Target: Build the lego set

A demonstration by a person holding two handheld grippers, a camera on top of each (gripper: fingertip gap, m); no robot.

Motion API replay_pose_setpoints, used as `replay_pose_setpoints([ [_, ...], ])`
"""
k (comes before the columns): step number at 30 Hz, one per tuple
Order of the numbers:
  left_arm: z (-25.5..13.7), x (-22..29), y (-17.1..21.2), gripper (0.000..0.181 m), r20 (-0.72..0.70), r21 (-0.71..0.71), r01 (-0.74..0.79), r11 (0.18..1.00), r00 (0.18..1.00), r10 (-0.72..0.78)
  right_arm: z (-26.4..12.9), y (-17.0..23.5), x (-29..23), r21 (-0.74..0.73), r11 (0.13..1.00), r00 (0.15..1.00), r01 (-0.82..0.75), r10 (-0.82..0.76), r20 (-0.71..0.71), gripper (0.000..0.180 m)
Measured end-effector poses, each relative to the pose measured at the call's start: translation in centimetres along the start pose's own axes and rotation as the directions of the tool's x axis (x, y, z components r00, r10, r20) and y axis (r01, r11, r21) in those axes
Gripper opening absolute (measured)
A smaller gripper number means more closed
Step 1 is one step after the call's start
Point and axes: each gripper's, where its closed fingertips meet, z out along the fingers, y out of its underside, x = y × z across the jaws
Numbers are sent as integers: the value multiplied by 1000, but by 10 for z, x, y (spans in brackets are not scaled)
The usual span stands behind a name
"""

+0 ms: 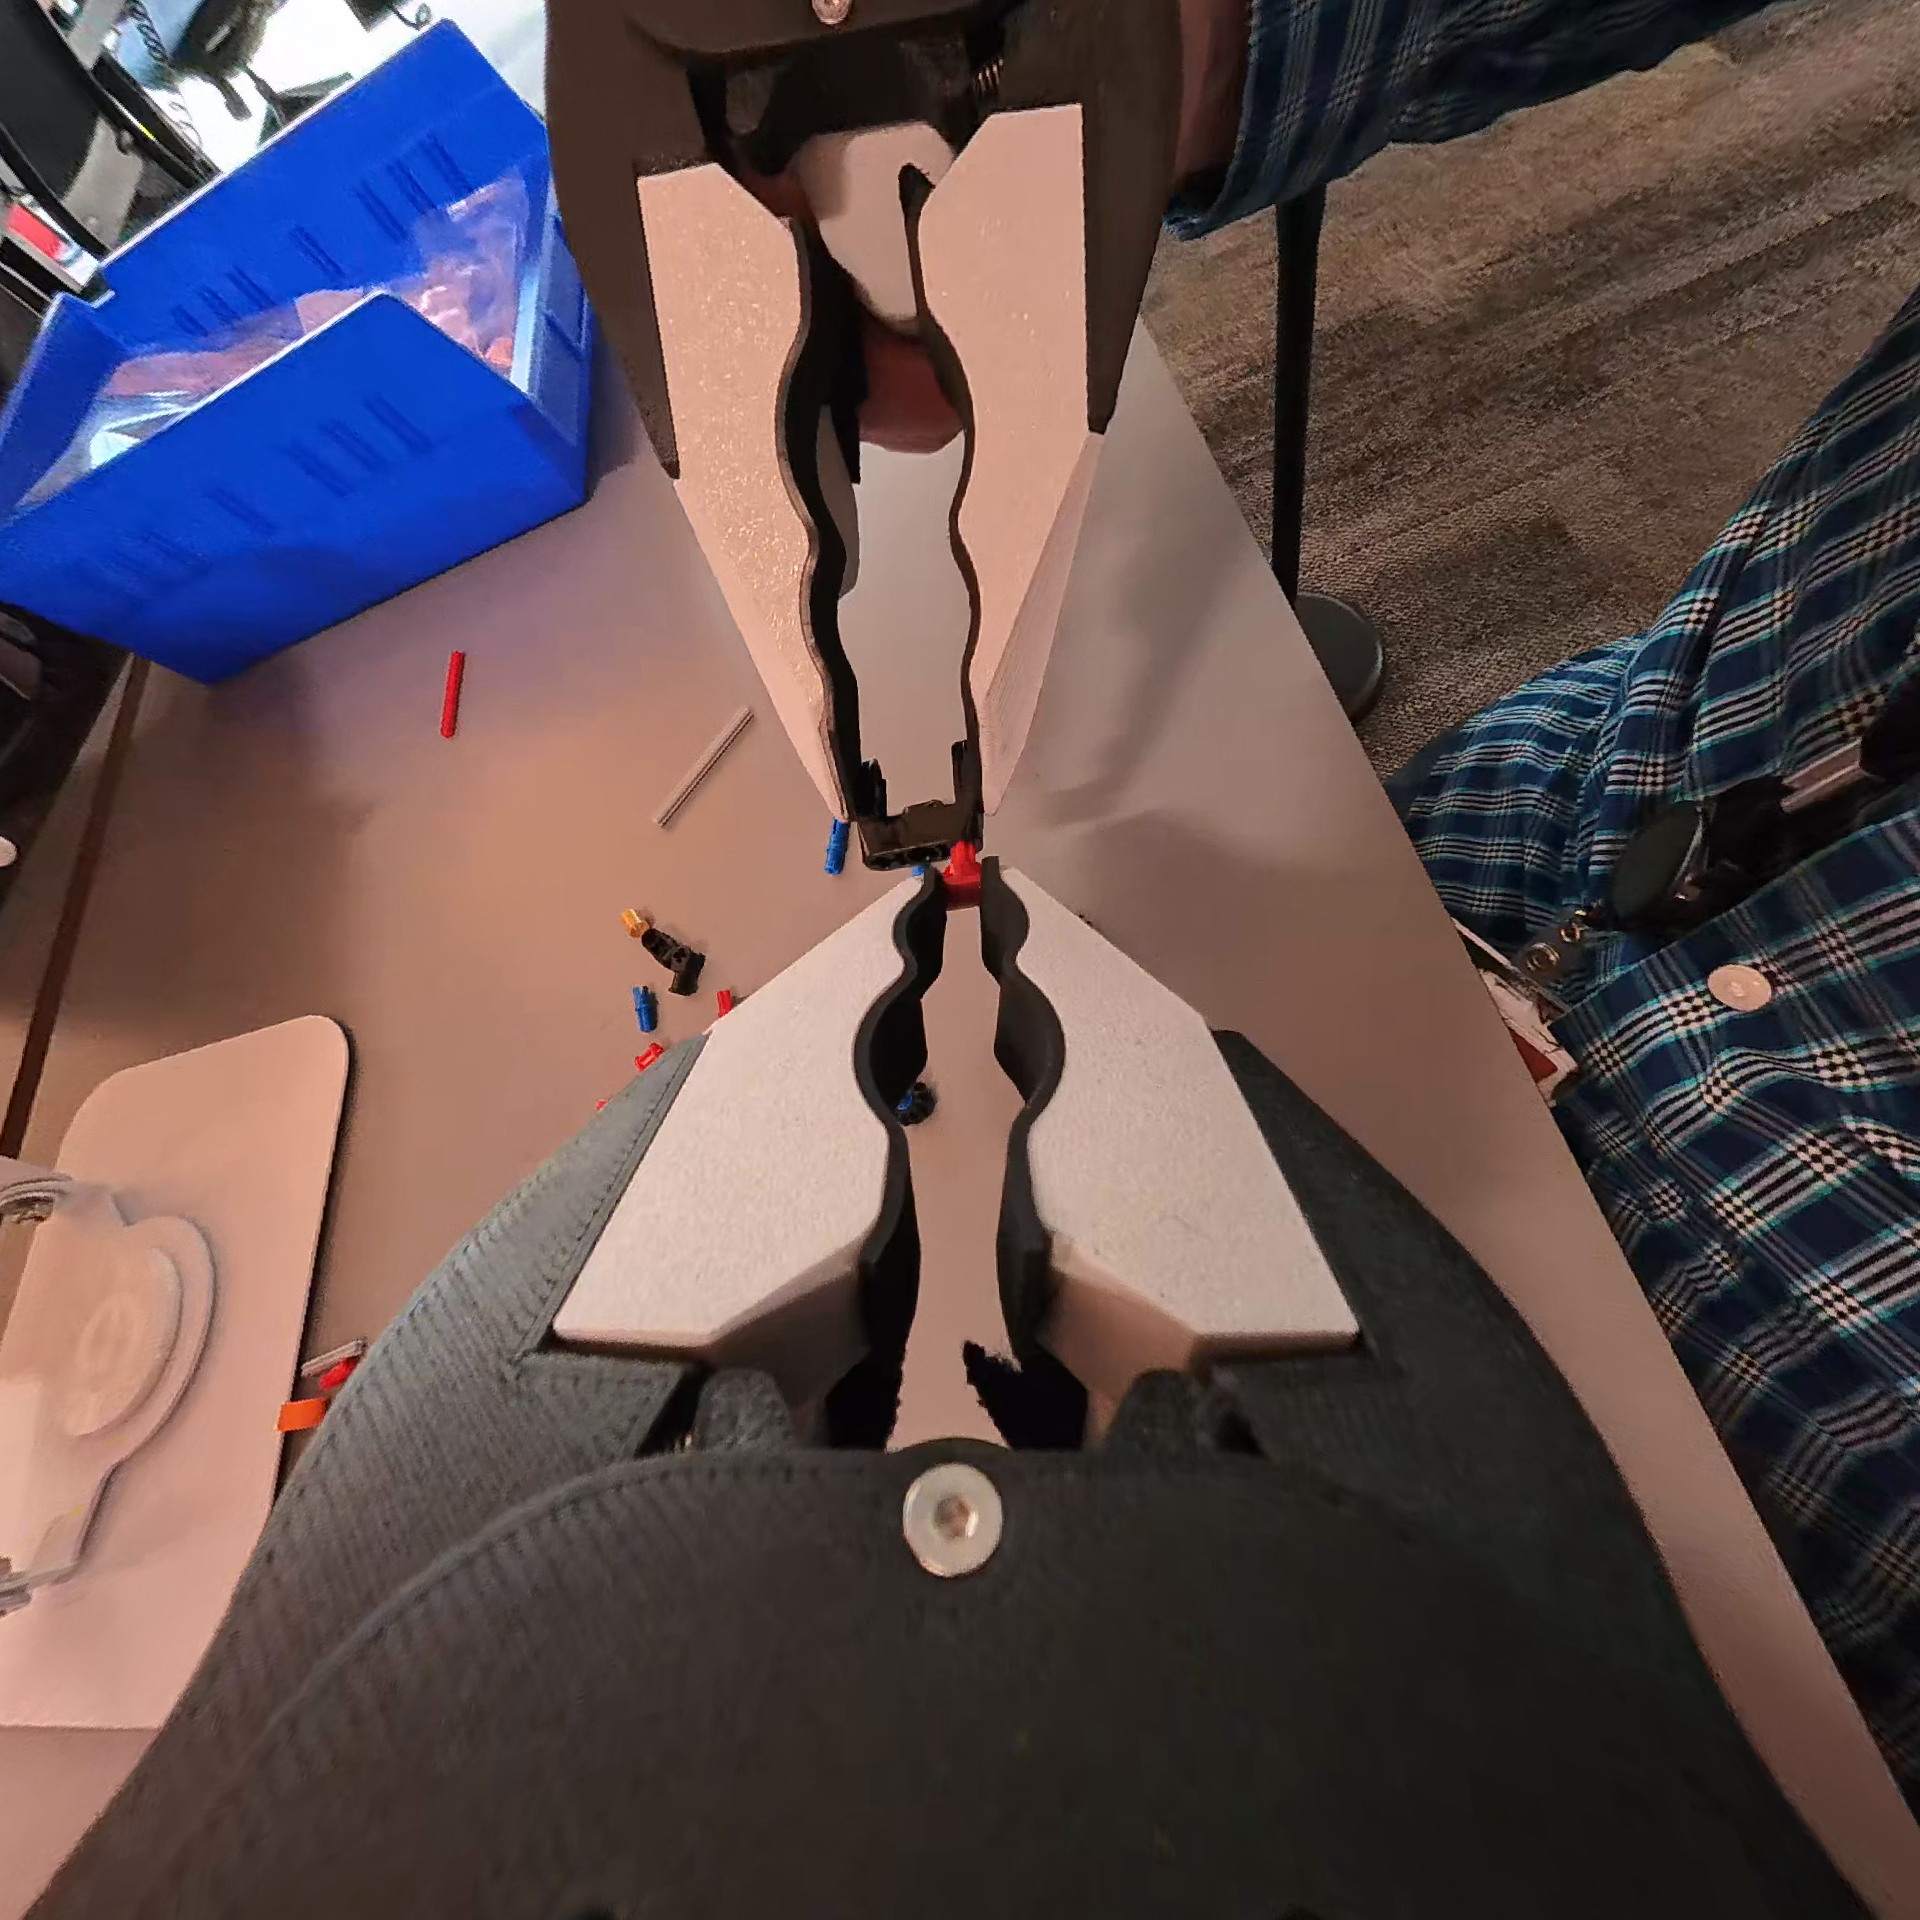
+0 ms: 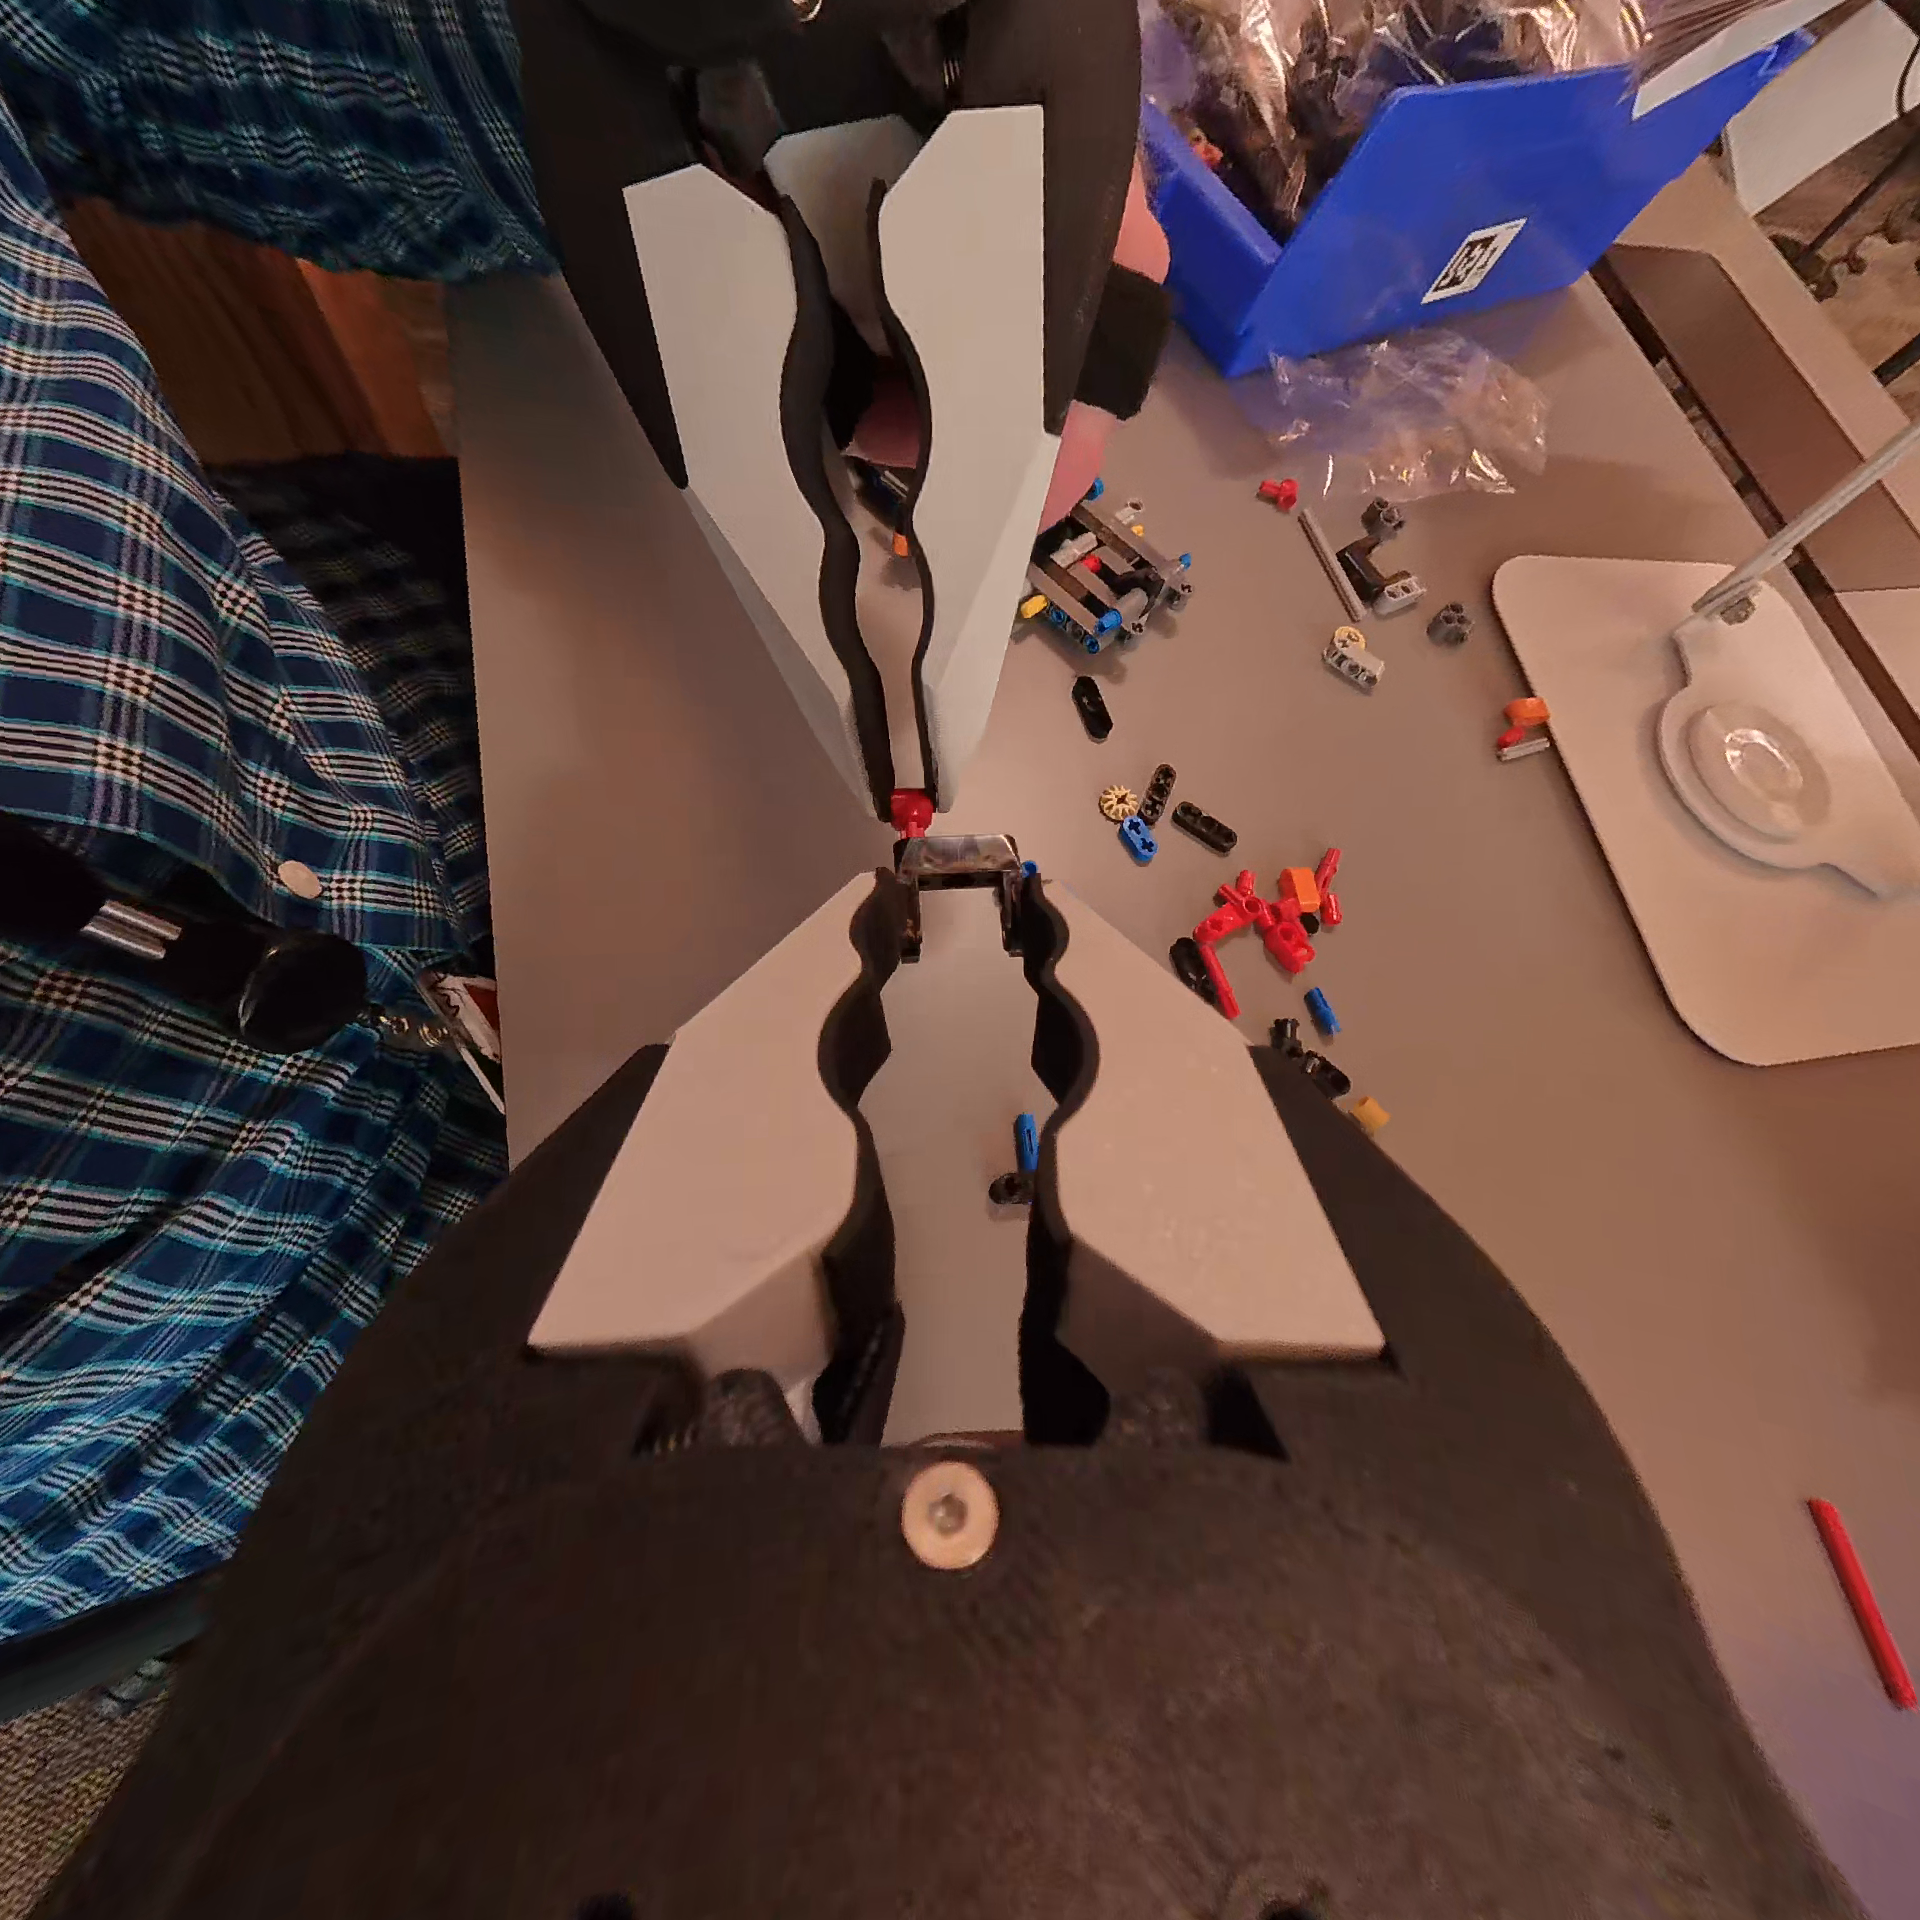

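Red pin (image 1: 961, 881) tip hidden against black piece (image 2: 956, 862).

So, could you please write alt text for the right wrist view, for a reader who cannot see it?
The right tool holds a black U-shaped lego piece tip to tip with the left tool, which grips a small red pin. They meet above a grey table strewn with loose lego parts, with a blue bin behind.
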Motion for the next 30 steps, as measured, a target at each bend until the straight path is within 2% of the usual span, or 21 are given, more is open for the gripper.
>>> replay_pose_setpoints([
  [10, -3, -4, -4, 4, 28, 72, 39, 997, 999, -41, -3, -8, 4, 91, 995, 999, -49, 49, 5, 21],
  [30, 3, -1, -2, 4, 7, 83, 64, 994, 998, -65, 1, -1, 3, 96, 994, 998, -61, 58, 38, 21],
])
